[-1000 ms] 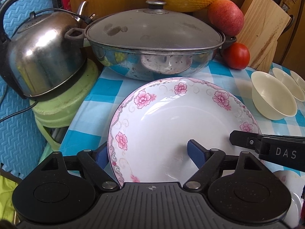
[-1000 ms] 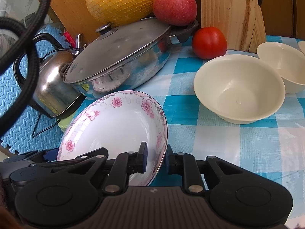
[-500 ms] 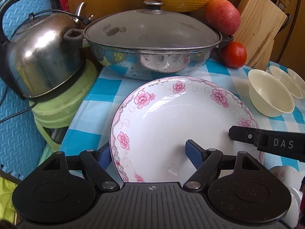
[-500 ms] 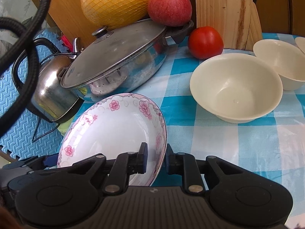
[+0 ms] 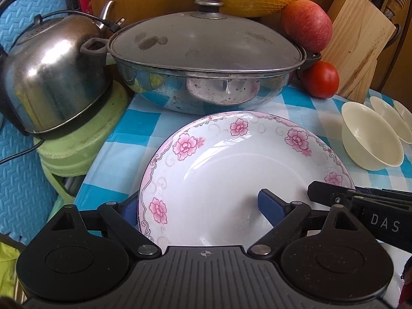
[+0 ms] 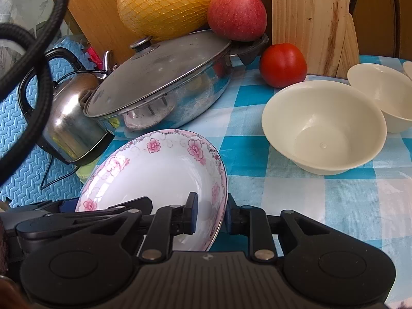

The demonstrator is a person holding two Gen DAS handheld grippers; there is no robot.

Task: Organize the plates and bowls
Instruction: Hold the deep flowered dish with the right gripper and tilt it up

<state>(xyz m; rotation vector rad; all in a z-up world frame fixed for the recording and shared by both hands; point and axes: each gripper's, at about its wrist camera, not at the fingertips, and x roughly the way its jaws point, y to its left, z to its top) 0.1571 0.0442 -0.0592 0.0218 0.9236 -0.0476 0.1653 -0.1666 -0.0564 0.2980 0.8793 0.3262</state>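
Note:
A white plate with pink flowers (image 5: 231, 180) hangs tilted above the checked tablecloth. My right gripper (image 6: 209, 211) is shut on the plate's (image 6: 159, 175) right rim, one pad inside and one outside, and its jaws are starting to open. My left gripper (image 5: 198, 203) straddles the plate's left rim; its jaws are opening wide and no pad presses on the plate. The right gripper's finger (image 5: 334, 195) reaches in over the rim from the right. Three cream bowls (image 6: 324, 128) (image 6: 383, 95) (image 6: 408, 69) stand in a row to the right.
A lidded steel pan (image 5: 206, 59) stands just behind the plate, with a kettle (image 5: 51, 82) on a green base to its left at the table's edge. A netted yellow fruit (image 6: 167, 2), an apple (image 6: 237, 15), a tomato (image 6: 283, 64) and a knife block (image 5: 358, 38) line the back.
The left gripper's fingers have spread a little wider around the plate's rim. The plate and the right gripper have hardly moved.

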